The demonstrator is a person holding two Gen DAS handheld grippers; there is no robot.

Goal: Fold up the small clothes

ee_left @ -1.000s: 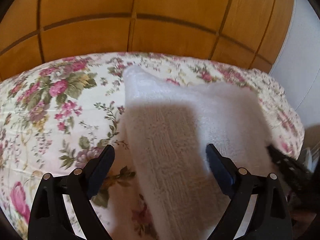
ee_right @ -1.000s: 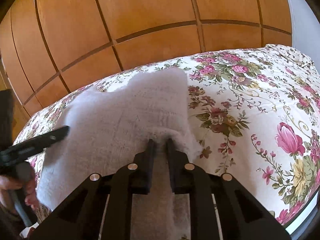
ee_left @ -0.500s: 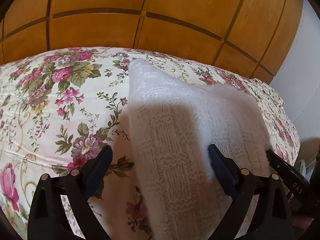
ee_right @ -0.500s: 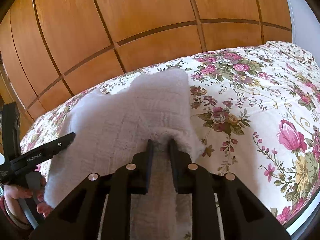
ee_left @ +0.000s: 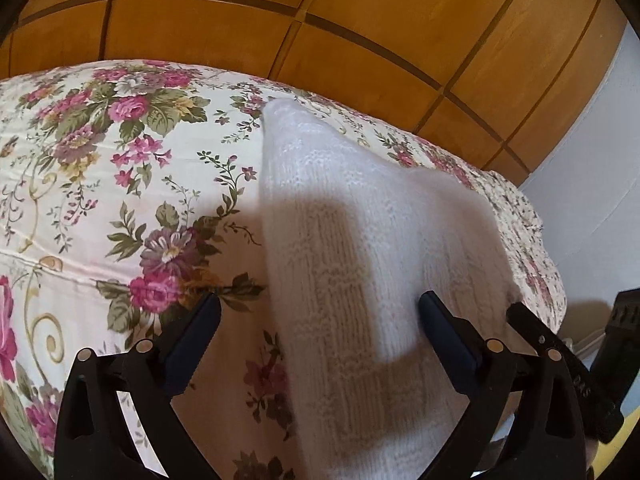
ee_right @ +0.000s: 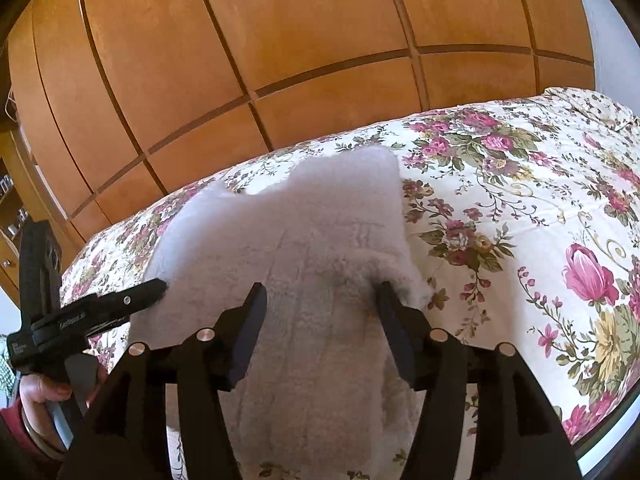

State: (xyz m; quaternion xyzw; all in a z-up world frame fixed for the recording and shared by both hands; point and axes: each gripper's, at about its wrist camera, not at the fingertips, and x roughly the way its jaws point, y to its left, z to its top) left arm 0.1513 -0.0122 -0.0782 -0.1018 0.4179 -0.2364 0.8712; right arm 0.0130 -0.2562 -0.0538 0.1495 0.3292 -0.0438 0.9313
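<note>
With both claws spread wide, the white knit garment lies flat near the bed front edge. Right claw straddles its near hem, empty; left claw hovers beside its left edge. Next: pinch one layer squarely, fold over evenly, avoid dragging.

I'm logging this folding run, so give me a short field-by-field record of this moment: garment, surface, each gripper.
garment: white knitted garment, lying on the bed, partly folded
surface: floral bedspread
backdrop: wooden wardrobe panels
left gripper: fingers open wide, one over the bedspread, the other over the garment, gripping nothing
right gripper: fingers open, straddling a raised fold of the garment, not clamped on it
other gripper seen: the left gripper's finger tip meets the garment's left edge in the right wrist view
</note>
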